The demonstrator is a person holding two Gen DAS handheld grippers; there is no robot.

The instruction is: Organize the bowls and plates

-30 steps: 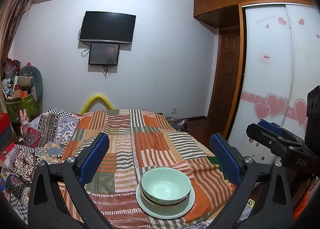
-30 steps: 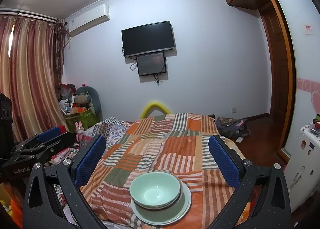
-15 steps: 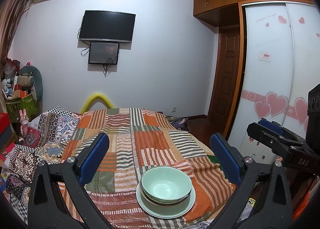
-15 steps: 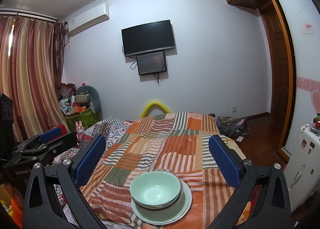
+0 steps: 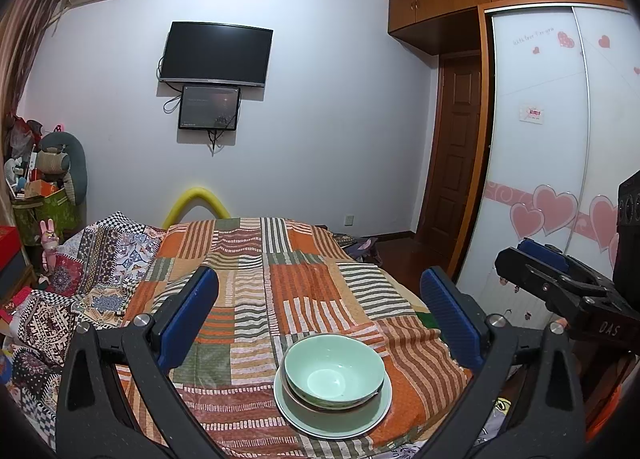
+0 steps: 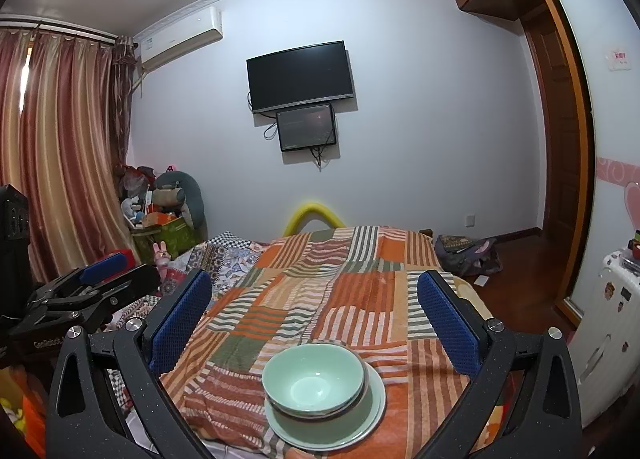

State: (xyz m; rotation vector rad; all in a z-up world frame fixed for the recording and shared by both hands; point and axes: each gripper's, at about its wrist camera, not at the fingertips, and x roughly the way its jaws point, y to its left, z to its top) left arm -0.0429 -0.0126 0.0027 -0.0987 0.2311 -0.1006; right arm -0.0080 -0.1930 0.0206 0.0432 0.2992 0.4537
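Observation:
A pale green bowl (image 5: pixel 333 373) sits nested in another bowl on a pale green plate (image 5: pixel 376 409), near the front edge of a bed with a striped patchwork cover (image 5: pixel 296 283). The same stack shows in the right wrist view, bowl (image 6: pixel 314 381) on plate (image 6: pixel 370 417). My left gripper (image 5: pixel 320 315) is open and empty, held above and behind the stack. My right gripper (image 6: pixel 314 311) is open and empty, likewise above the stack. The right gripper shows at the right of the left wrist view (image 5: pixel 560 291); the left gripper shows at the left of the right wrist view (image 6: pixel 88 291).
A patterned quilt (image 5: pixel 80 279) lies on the bed's left side. A box of toys (image 6: pixel 164 227) stands by the curtains. A bag (image 6: pixel 468 255) lies on the wood floor at the right. A sliding wardrobe (image 5: pixel 560 139) stands at the right.
Both views have shifted very slightly; the stack and both open grippers stand as before.

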